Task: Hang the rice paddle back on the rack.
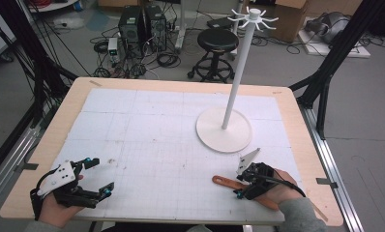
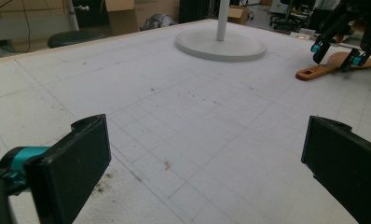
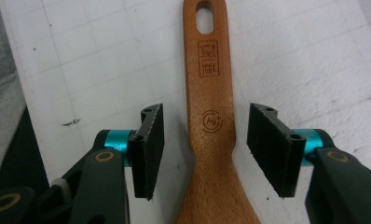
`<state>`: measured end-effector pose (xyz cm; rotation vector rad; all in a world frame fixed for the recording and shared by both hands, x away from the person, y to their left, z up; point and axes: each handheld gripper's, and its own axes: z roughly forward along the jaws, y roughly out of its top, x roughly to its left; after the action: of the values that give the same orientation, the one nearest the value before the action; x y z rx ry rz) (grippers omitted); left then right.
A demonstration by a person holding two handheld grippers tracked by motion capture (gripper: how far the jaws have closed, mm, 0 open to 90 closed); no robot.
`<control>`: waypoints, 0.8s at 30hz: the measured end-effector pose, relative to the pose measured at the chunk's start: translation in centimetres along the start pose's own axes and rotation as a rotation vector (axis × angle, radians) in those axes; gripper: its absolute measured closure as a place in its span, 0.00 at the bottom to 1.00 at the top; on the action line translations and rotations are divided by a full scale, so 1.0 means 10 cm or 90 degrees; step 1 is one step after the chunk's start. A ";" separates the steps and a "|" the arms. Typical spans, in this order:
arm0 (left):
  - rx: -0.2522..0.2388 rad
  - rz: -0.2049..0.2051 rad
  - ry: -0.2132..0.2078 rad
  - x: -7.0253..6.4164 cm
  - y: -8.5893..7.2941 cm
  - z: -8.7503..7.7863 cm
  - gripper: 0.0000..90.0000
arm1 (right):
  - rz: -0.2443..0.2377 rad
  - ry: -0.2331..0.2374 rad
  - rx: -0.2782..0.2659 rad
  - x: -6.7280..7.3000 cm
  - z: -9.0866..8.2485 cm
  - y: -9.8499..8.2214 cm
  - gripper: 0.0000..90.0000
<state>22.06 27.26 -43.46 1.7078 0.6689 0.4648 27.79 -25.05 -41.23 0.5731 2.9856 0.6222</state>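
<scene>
White gridded table (image 1: 147, 121) holds a wooden spoon (image 3: 210, 126) near the right edge. Right gripper (image 3: 205, 140) straddles its handle, jaws wide. Left gripper (image 1: 86, 179) waits, wide too. Squeezing off-centre could make the spoon twist away.

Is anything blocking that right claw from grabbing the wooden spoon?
Nothing visible. The right gripper is open with its jaws on either side of the wooden spoon's handle, which lies flat on the white mat.

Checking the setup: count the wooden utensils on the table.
1: a brown wooden spatula with a hole in its handle, lying at the near right of the table, between the open right gripper's jaws.
</scene>
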 end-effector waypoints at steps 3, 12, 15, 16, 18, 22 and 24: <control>0.000 0.000 0.000 0.00 0.00 -0.01 0.02 | -0.002 -0.003 0.009 -0.01 0.01 0.01 0.56; 0.001 -0.002 0.003 0.00 0.00 -0.03 0.02 | -0.012 -0.008 0.026 -0.01 0.04 0.07 0.61; -0.001 -0.004 0.005 0.00 -0.01 -0.03 0.02 | -0.011 -0.011 0.029 -0.01 0.04 0.08 0.63; -0.001 -0.005 0.006 0.00 -0.01 -0.03 0.02 | -0.009 -0.011 0.030 -0.01 0.04 0.08 0.63; -0.001 -0.004 0.005 0.00 -0.01 -0.04 0.02 | -0.008 -0.012 0.030 -0.01 0.04 0.08 0.64; -0.002 -0.005 0.006 0.00 -0.01 -0.04 0.02 | -0.016 -0.016 0.034 0.01 0.04 0.09 0.66; -0.001 -0.005 0.006 0.00 -0.01 -0.03 0.02 | -0.021 -0.014 0.036 0.02 0.04 0.09 0.70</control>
<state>21.84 27.52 -43.46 1.7017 0.6813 0.4676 27.96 -24.00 -41.26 0.5303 2.9936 0.5278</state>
